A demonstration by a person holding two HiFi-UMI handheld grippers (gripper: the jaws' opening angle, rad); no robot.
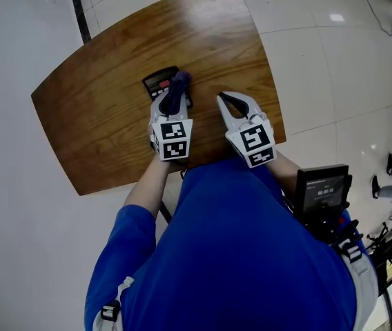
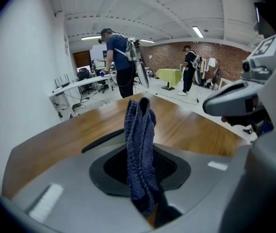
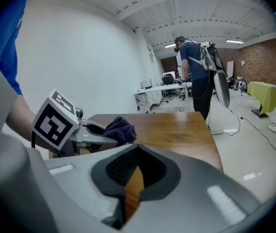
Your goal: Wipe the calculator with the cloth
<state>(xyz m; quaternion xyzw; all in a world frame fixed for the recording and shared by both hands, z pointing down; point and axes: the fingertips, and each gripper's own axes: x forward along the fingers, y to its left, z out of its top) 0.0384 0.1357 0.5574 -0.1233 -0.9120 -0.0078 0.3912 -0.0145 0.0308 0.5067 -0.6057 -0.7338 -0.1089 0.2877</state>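
Presently, items as found:

1. Left gripper (image 1: pixel 173 102): jaws clamped on the cloth (image 1: pixel 177 88), a dark blue knit bunch standing out past the jaw tips in a narrow fold.
2. Calculator (image 1: pixel 160 81): flat on the tabletop (image 1: pixel 106 123), just ahead of and under the left jaws, its display end out to their left. The cloth overlaps its near right part; whether the two are touching cannot be told.
3. Right gripper (image 1: pixel 222 99): jaws together at the tips with nothing between them, beside the left jaws and apart from the calculator.

Hazards, as judged:
- Nothing braces the calculator, so a sideways wipe could push it across the smooth wood.
- The cloth is pinched as a thin bunch, so a low pass could put the hard jaw tips on the keys instead of fabric.
- Drag could also pull the fold out of the clamp.

Views compared:
- The head view alone shows the calculator's face and where it lies relative to both jaws.
- The left gripper view alone shows the grip itself, the cloth running between the dark pads. Of the calculator it gives at most a dark strip beyond the left-hand jaw.
- The right gripper view shows its own empty jaws, with the left gripper and cloth off to their left. The calculator is hidden there.
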